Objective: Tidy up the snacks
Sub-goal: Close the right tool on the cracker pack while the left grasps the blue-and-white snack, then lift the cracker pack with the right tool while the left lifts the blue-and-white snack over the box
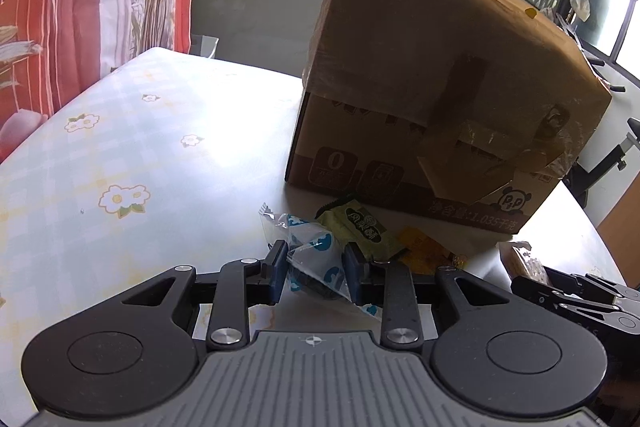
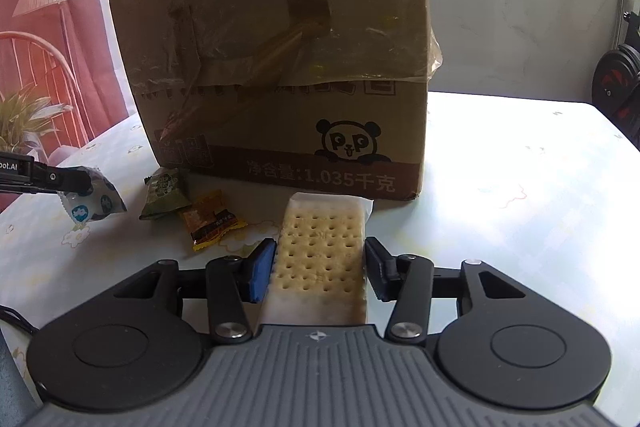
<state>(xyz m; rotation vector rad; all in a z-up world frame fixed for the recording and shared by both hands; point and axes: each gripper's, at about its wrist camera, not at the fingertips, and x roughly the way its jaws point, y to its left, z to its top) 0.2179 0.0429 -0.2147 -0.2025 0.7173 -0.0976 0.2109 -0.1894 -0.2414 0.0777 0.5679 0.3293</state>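
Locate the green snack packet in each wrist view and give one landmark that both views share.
Left wrist view: the green snack packet lies centre, just ahead of the tool, before the cardboard box.
Right wrist view: the packet lies left of centre at the box's foot, beside the orange packet.
Shared landmark: the panda logo on the box.

The cardboard box (image 2: 280, 67) is showing a panda logo (image 2: 349, 143) lettered "P P"; below that logo a brown band is reading "净含量:1.035千克". Left of the box, the left claw (image 2: 76, 183) is showing "pot.AI".
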